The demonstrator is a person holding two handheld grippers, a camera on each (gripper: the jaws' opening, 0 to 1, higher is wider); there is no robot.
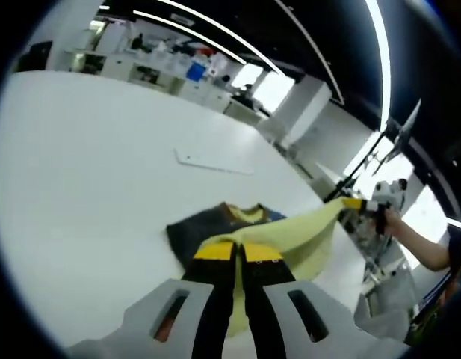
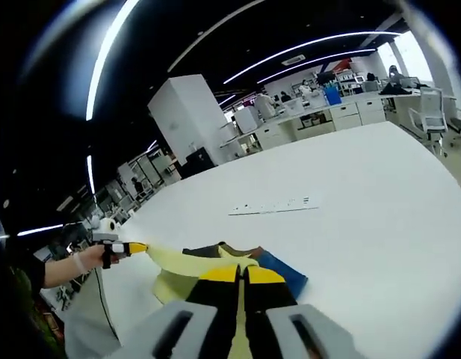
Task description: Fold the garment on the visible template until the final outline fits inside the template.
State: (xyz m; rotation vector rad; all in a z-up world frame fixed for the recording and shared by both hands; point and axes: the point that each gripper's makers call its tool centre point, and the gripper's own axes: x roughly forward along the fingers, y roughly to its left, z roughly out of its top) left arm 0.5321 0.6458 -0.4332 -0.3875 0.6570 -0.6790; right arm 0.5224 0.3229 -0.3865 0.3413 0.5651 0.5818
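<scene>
Both grippers, left gripper (image 1: 237,250) and right gripper (image 2: 241,274), are clamped on the yellow garment (image 1: 294,235), stretching its edge taut between them above the white table (image 1: 81,187).

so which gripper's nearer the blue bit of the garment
Right, probably: the right gripper is clamped on yellow cloth just beside the blue part; the left gripper holds the cloth's far end.

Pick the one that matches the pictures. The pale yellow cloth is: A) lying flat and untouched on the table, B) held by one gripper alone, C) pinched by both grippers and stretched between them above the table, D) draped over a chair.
C: the left gripper and the right gripper are each shut on the yellow cloth, which spans taut between them over the white table.
</scene>
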